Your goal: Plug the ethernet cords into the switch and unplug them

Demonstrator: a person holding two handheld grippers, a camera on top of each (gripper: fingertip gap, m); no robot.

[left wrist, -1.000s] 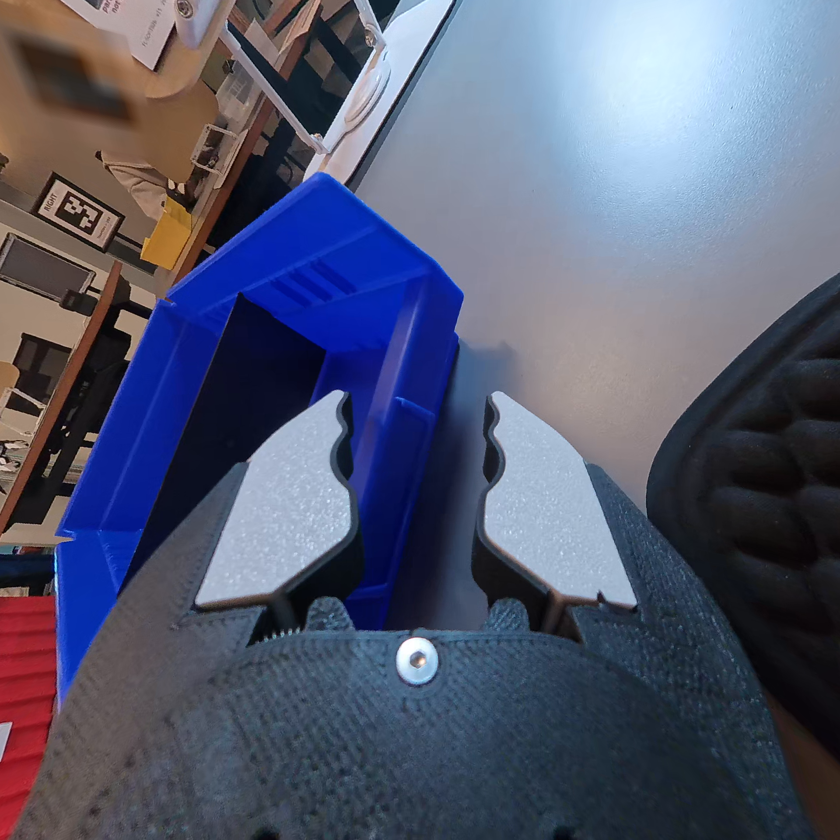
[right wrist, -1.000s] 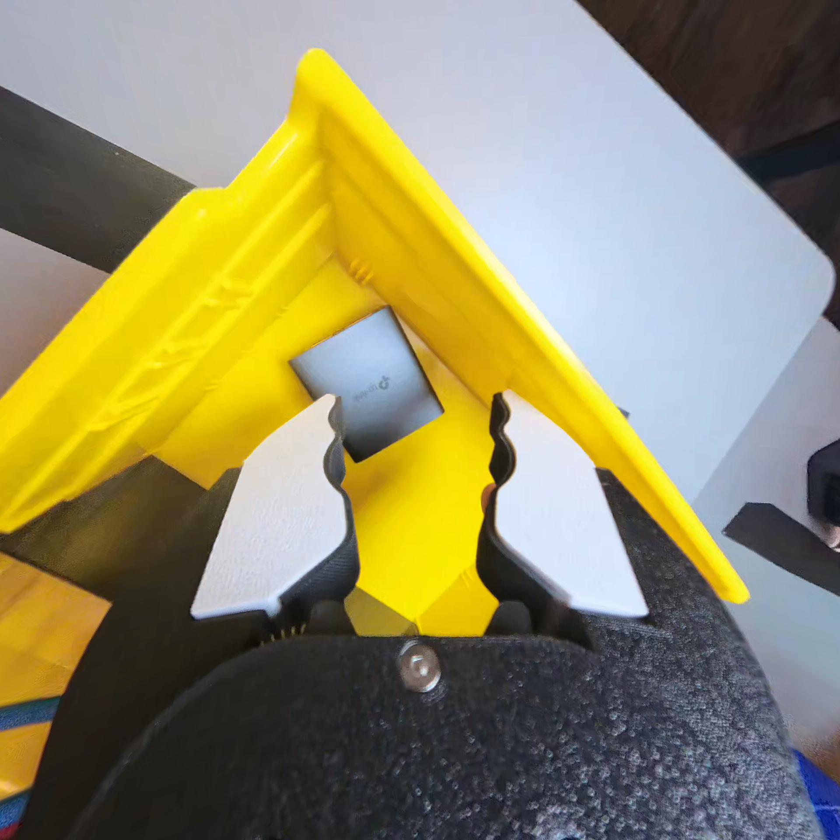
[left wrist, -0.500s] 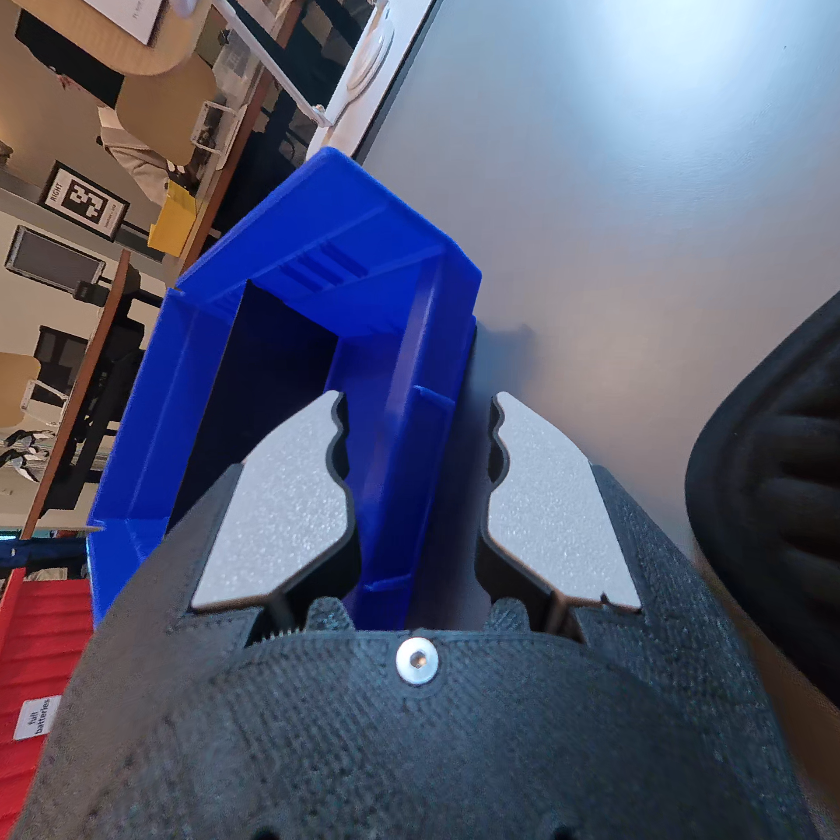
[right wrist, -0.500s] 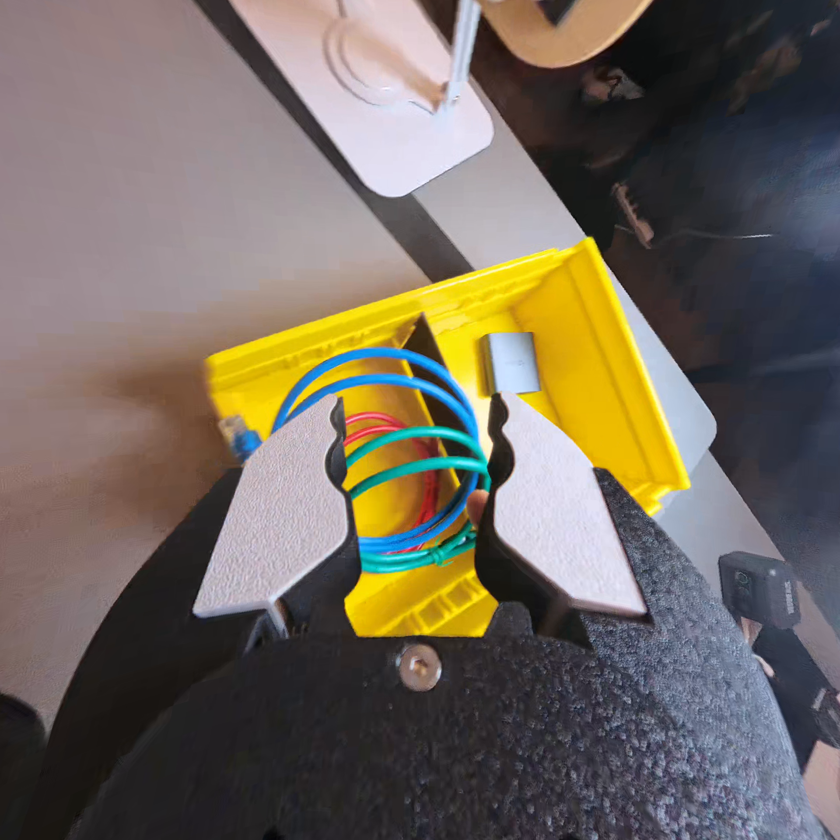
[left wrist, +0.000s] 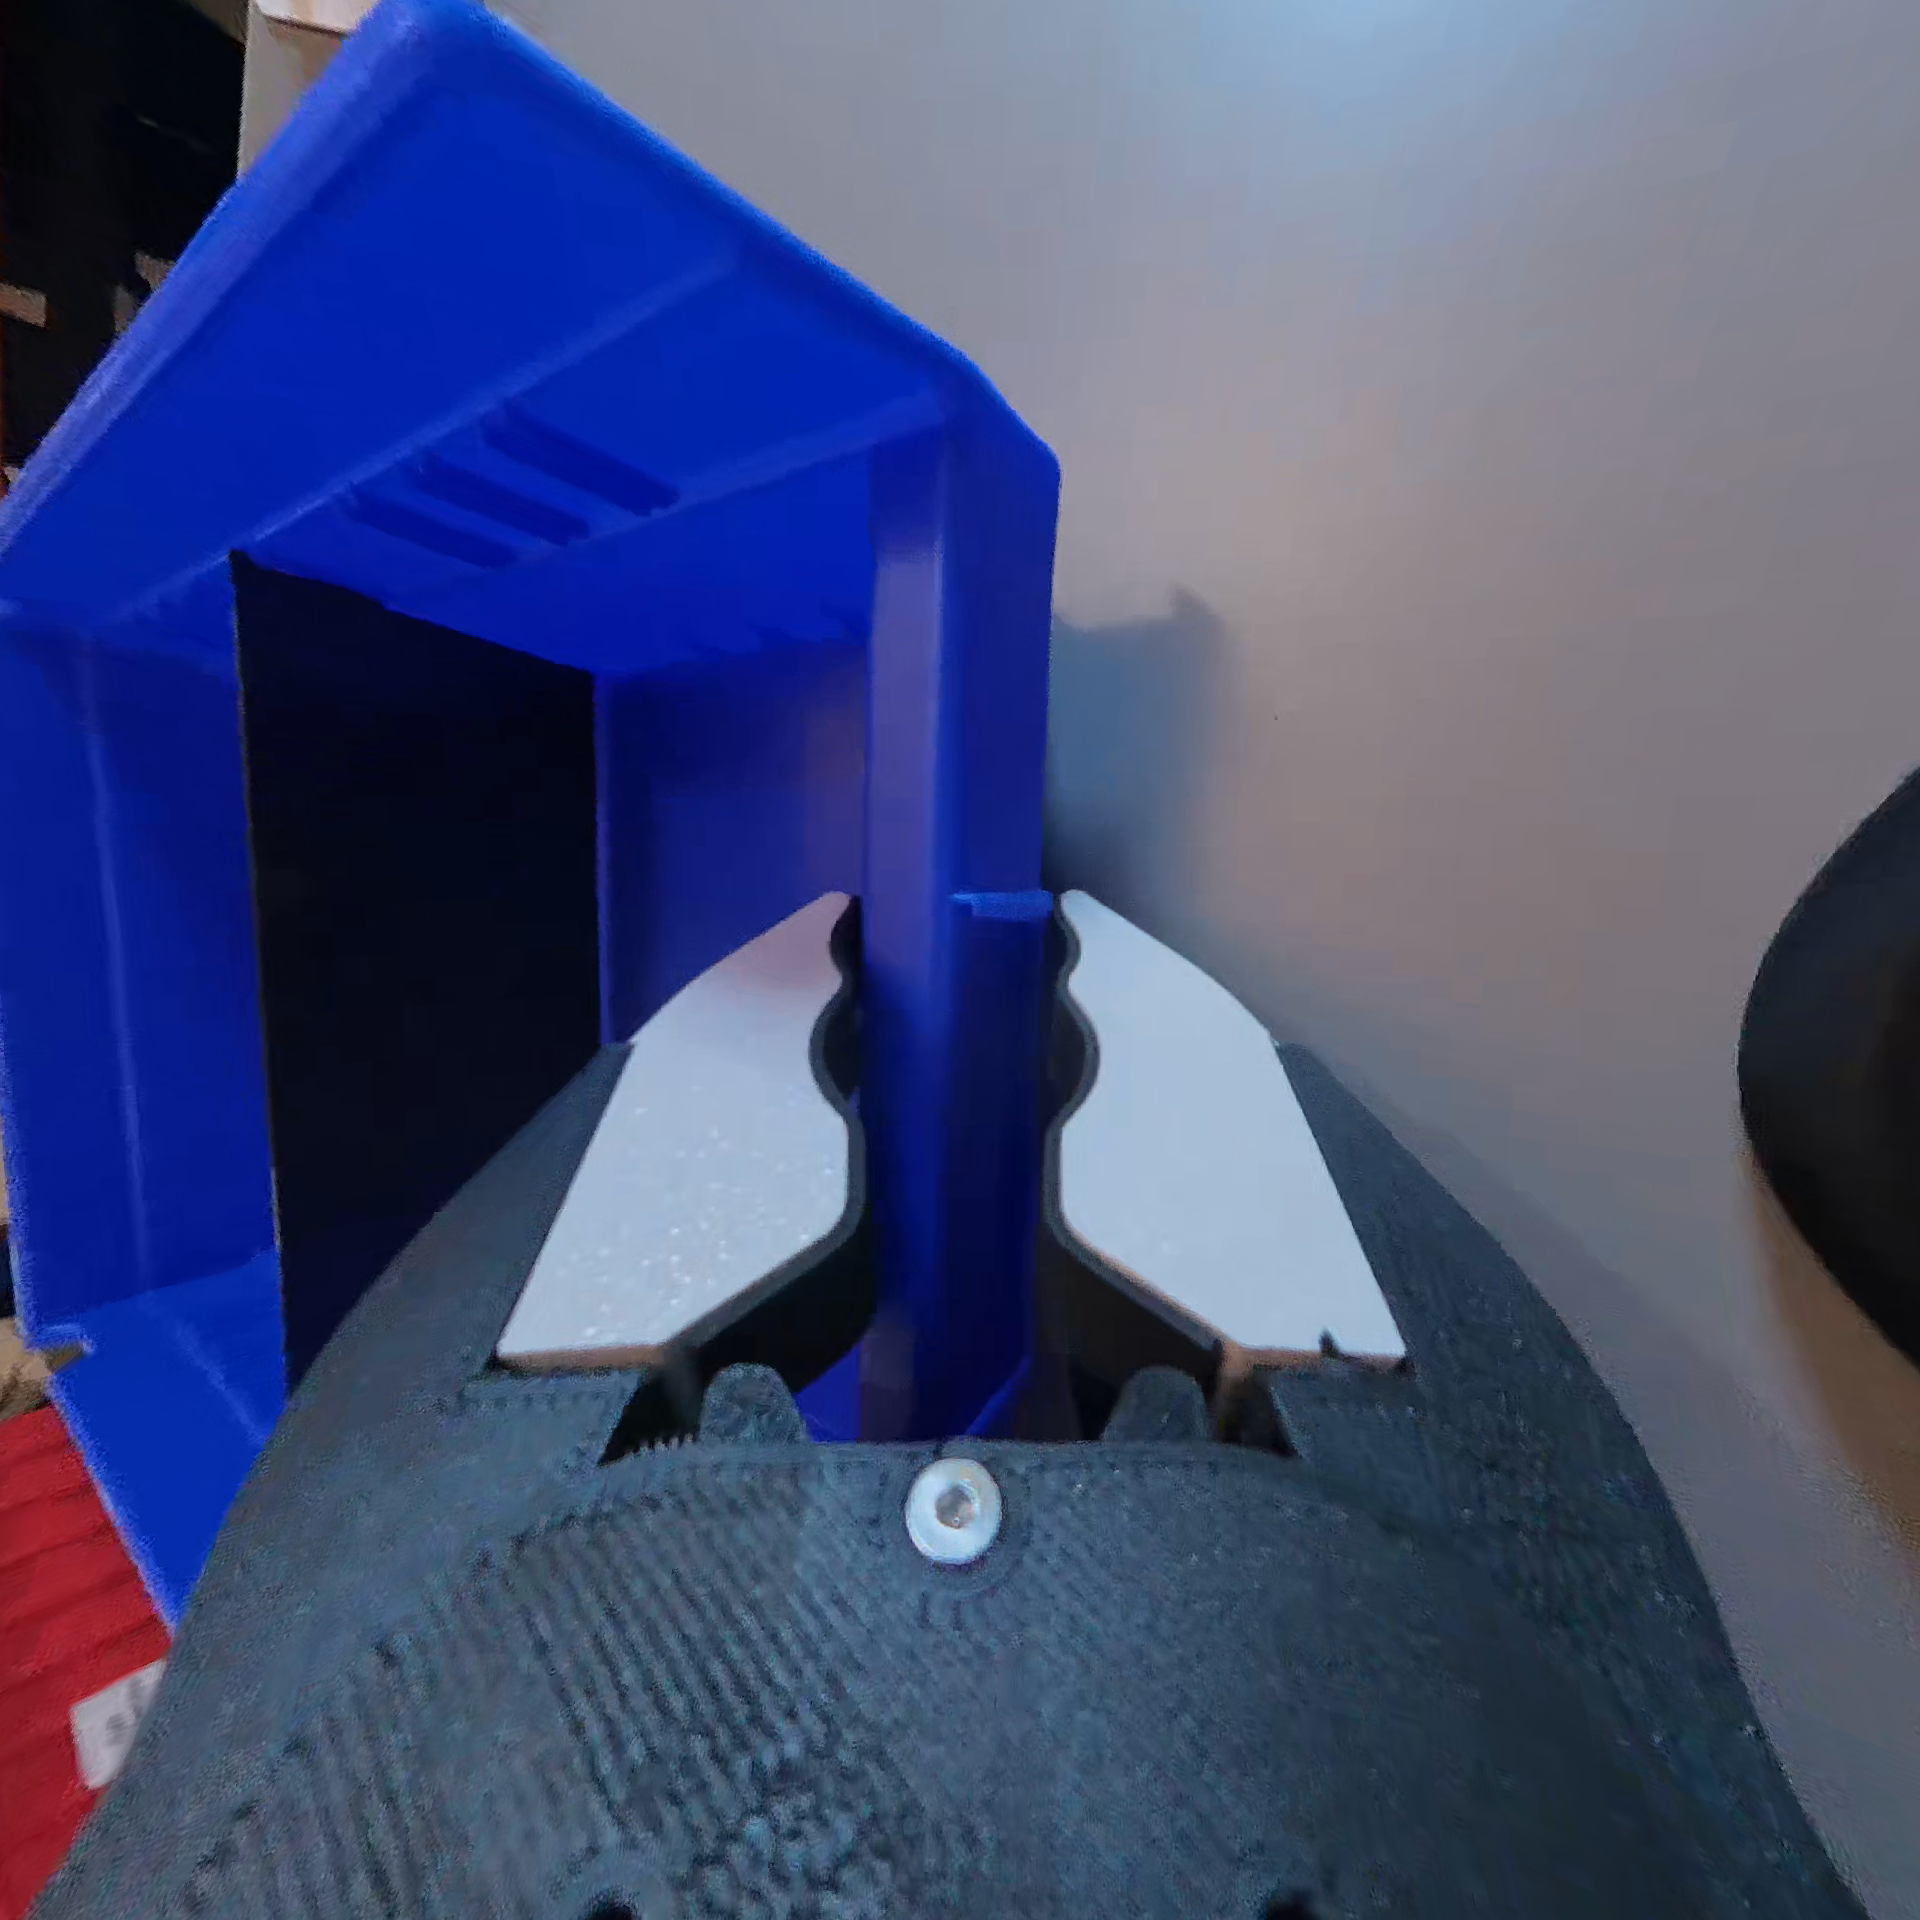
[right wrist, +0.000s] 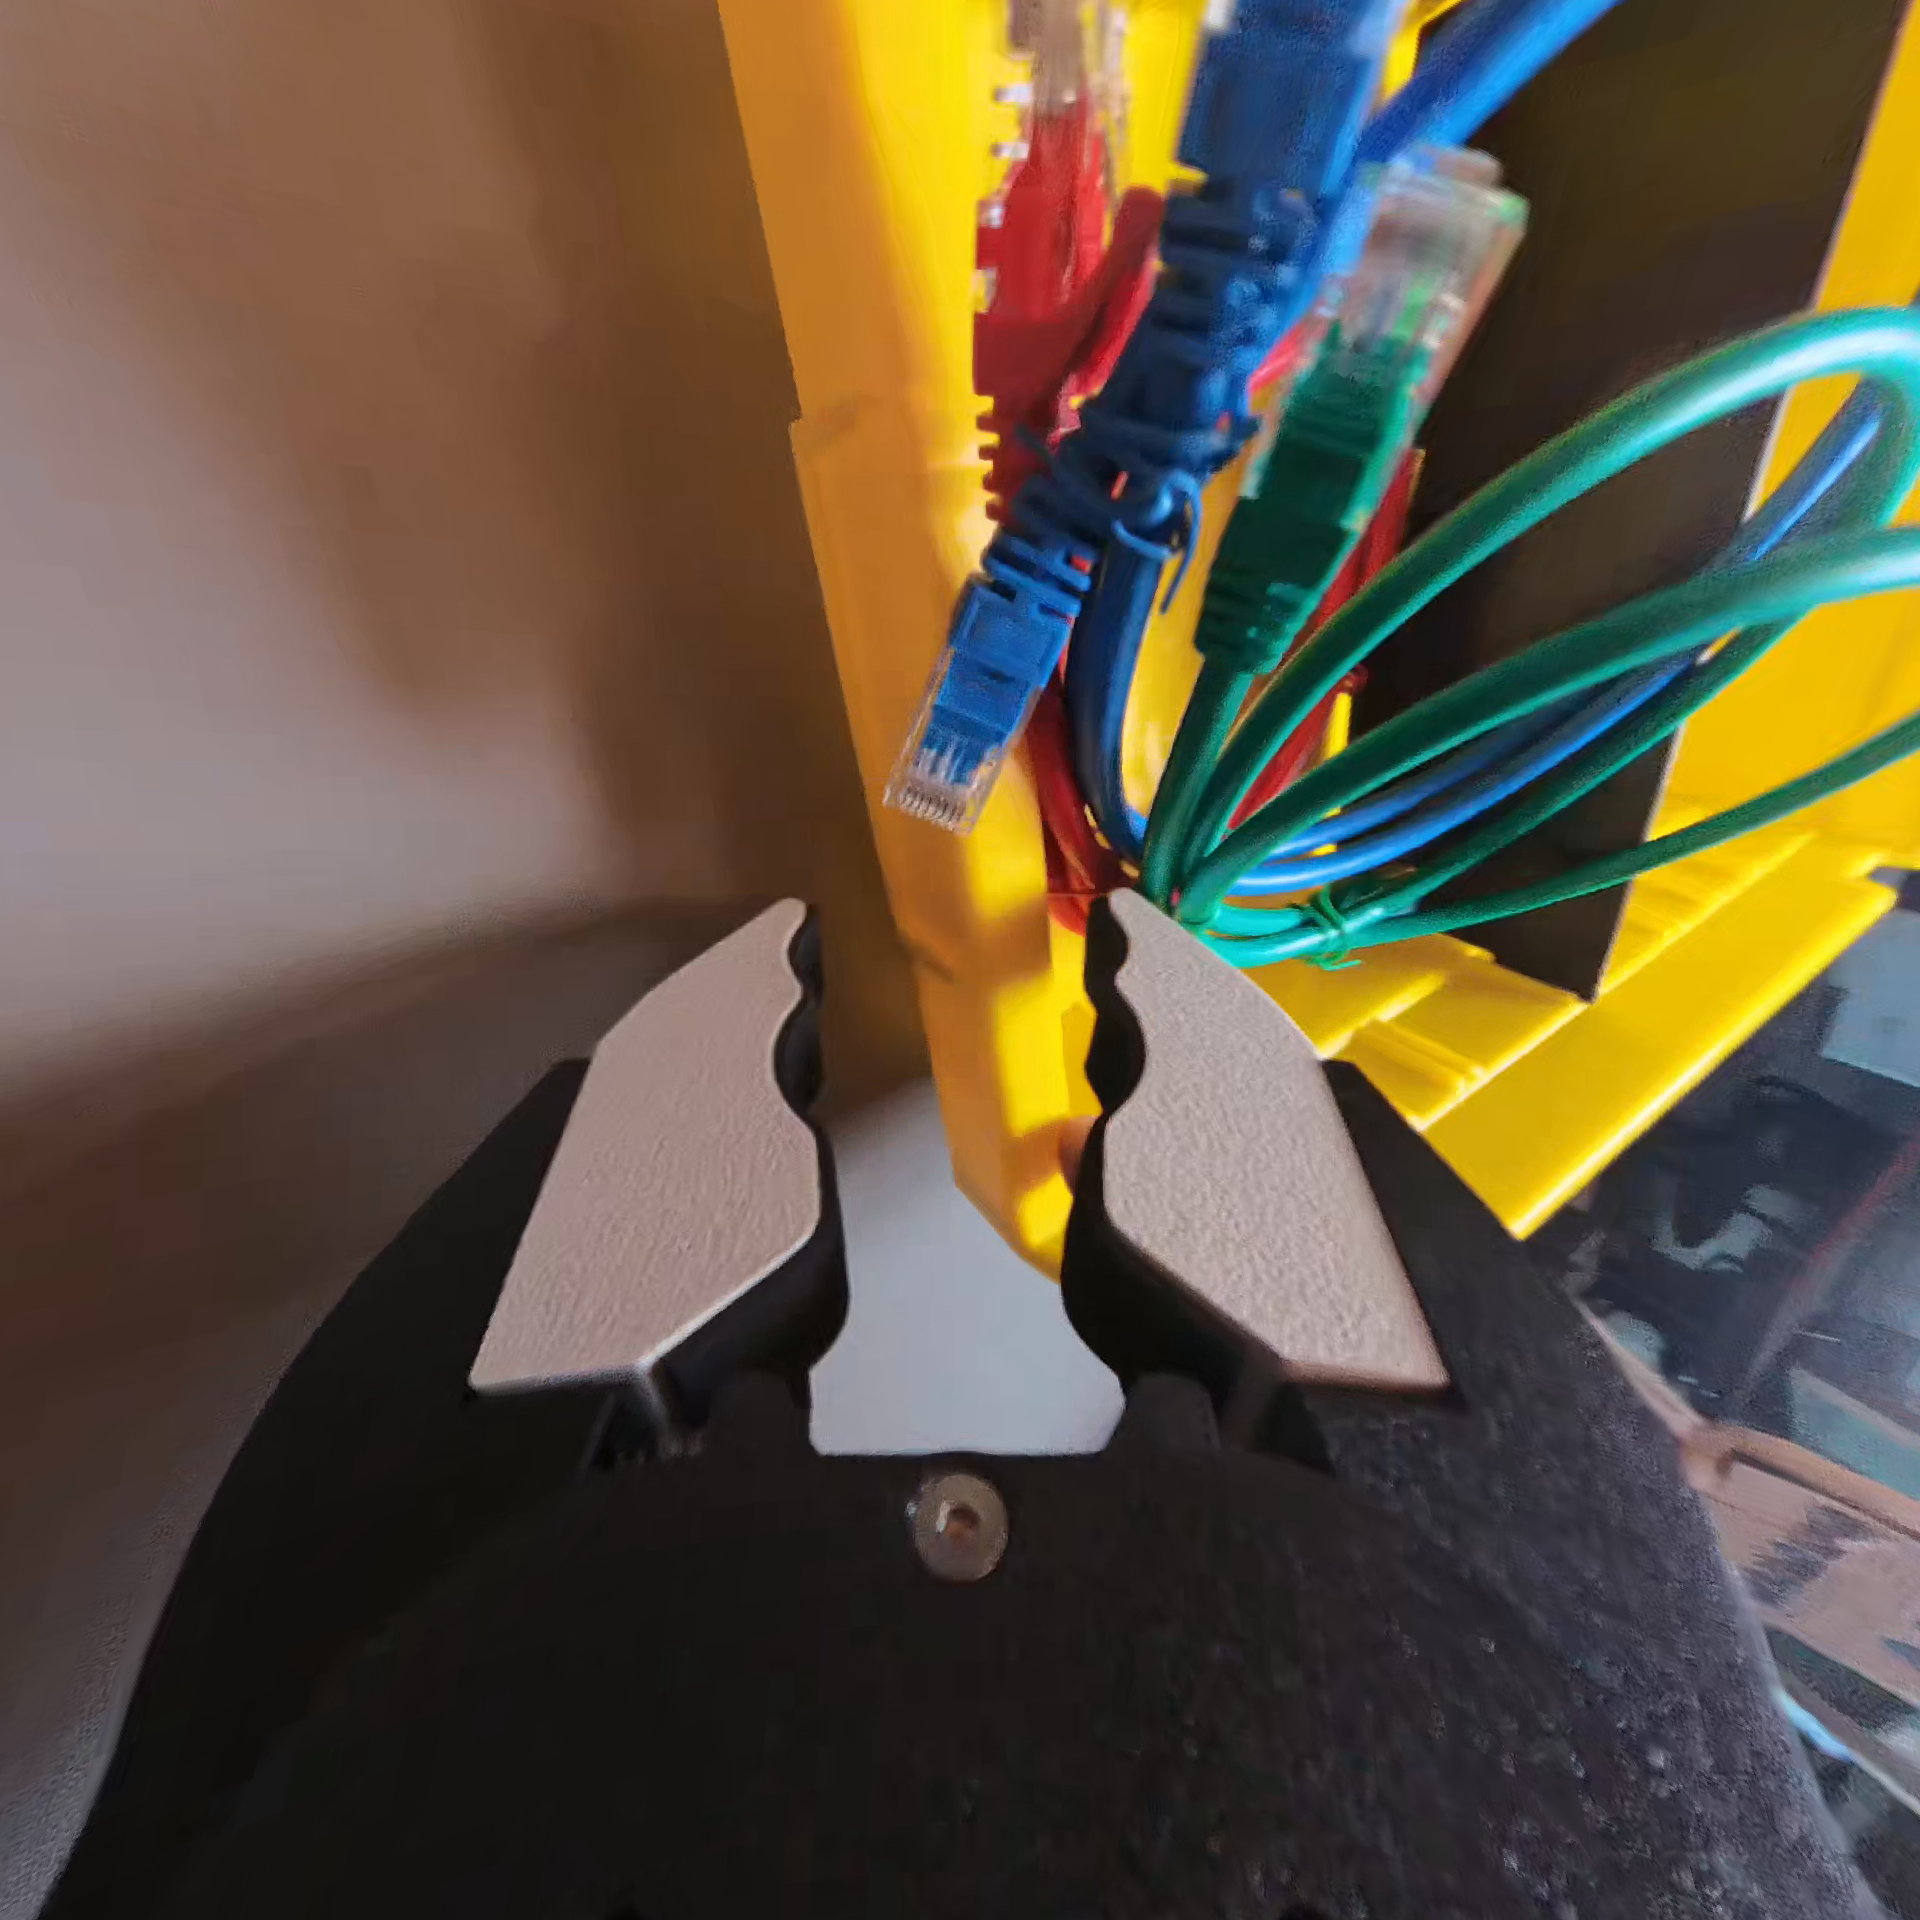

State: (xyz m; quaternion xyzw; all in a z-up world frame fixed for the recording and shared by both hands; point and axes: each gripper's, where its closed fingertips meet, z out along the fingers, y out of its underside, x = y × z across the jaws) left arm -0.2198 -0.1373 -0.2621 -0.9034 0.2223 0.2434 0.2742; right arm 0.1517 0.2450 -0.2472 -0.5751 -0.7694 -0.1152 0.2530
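My left tool (left wrist: 956,914) is clamped on the right-hand wall of a blue bin (left wrist: 520,416), both fingers pressed against the plastic. The bin stands on a grey surface (left wrist: 1455,416); its inside is dark, and I cannot tell what it holds. A red bin (left wrist: 52,1558) shows at the lower left corner of this view, and a black rounded shape (left wrist: 1849,1091) cuts in at the right edge.

Only the right wrist view shows the cords. My right tool (right wrist: 951,914) straddles the side wall of a yellow bin (right wrist: 894,416) — the wall touches the right finger (right wrist: 1247,1164), with a gap on the left, so the fingers are partly spread and not gripping. Inside the bin, from left to right, lie a red ethernet cord (right wrist: 1049,249), a blue ethernet cord (right wrist: 1195,343) with one plug (right wrist: 956,727) hanging over the wall, and a green ethernet cord (right wrist: 1309,488) — its loops spill out toward the right. The switch appears in neither view.
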